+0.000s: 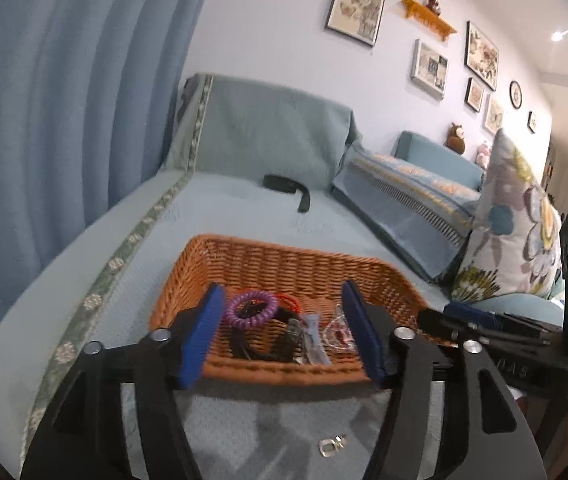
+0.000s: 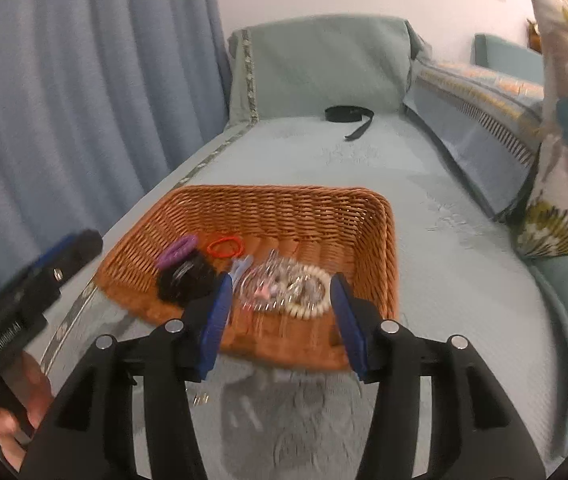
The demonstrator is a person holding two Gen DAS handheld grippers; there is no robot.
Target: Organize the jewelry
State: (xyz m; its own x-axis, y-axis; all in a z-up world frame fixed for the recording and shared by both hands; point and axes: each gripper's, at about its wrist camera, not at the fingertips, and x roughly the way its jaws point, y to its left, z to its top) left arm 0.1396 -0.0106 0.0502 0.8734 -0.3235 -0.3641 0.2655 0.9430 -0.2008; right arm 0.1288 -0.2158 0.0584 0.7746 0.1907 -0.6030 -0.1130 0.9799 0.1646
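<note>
An orange wicker basket (image 1: 212, 256) (image 2: 363, 216) sits on the blue-green sofa cover. It holds a purple spiral hair tie (image 1: 250, 309) (image 2: 176, 251), a red elastic (image 2: 226, 247), a black scrunchie (image 2: 186, 276), a white bead bracelet (image 2: 315, 296) and small clear packets (image 1: 335, 334). My left gripper (image 1: 282, 332) is open and empty above the basket's near rim. My right gripper (image 2: 282, 320) is open and empty over the near rim too. A small silver piece (image 1: 329, 446) lies on the cover in front of the basket. A small gold piece (image 2: 200, 400) lies there too.
A black strap (image 1: 285, 186) (image 2: 347, 117) lies on the sofa seat farther back. A floral cushion (image 1: 515, 232) (image 2: 567, 140) and a folded striped blanket (image 1: 407, 196) stand to the right. A blue curtain (image 1: 64, 100) hangs on the left.
</note>
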